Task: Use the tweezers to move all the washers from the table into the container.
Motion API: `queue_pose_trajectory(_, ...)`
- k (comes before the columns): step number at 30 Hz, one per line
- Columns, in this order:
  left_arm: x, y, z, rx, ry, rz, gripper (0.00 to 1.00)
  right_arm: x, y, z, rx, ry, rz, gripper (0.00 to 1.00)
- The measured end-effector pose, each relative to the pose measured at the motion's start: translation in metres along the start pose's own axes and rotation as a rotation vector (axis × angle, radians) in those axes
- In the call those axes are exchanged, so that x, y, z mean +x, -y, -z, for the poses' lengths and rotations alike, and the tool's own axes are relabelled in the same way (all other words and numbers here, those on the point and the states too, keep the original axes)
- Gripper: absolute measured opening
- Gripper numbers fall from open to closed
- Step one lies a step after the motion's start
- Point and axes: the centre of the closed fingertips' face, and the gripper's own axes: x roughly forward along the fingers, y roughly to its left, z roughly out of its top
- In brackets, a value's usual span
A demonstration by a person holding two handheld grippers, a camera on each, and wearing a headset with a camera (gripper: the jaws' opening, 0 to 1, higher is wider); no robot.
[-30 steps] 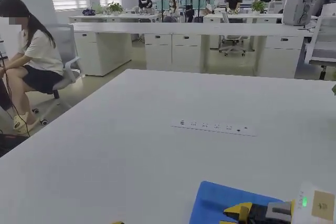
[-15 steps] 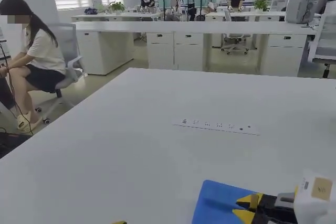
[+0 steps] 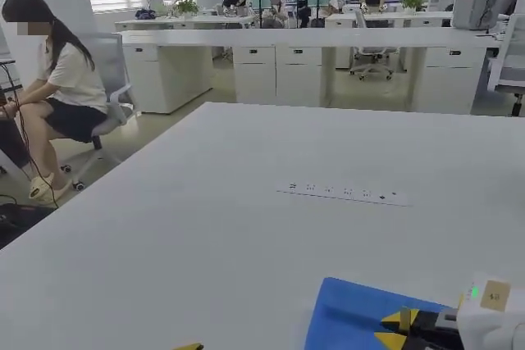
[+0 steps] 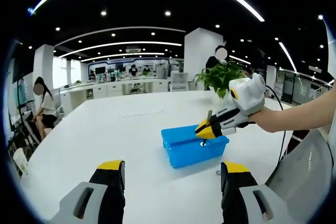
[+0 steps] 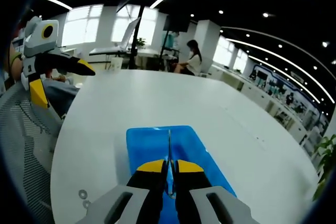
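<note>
In the right gripper view a blue container lies just ahead of my right gripper, which is shut on thin metal tweezers pointing over the container. Two small washers lie on the white table to the container's left. In the left gripper view my left gripper is open and holds nothing. Ahead of it, the right gripper holds the tweezers tip-down over the container, and one washer rests on the table near it. The head view catches the container and right gripper at the bottom edge.
A white power strip is set into the table's middle. A person sits on a chair past the table's left side. A potted plant stands beyond the container. Desks and other people fill the back of the room.
The head camera has shifted. Over the container, the right gripper has drawn back a little toward the right and lower edge of the head view.
</note>
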Motion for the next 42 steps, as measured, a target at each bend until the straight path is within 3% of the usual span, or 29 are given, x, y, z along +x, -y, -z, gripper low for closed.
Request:
queue_pose_trajectory(19, 0.0, 0.0, 0.002, 0.002, -0.007, 0.002, 0.75, 0.008, 0.004, 0.014, 0.025, -0.007, 0.006, 0.03)
queue_pose_trajectory(30, 0.0, 0.001, 0.003, -0.001, -0.01, 0.004, 0.75, 0.006, 0.005, 0.01, 0.069, 0.036, 0.018, 0.03)
queue_pose_trajectory(42, 0.0, 0.001, 0.003, 0.0, -0.01, 0.006, 0.75, -0.004, 0.0, -0.01, 0.021, 0.075, 0.033, 0.03)
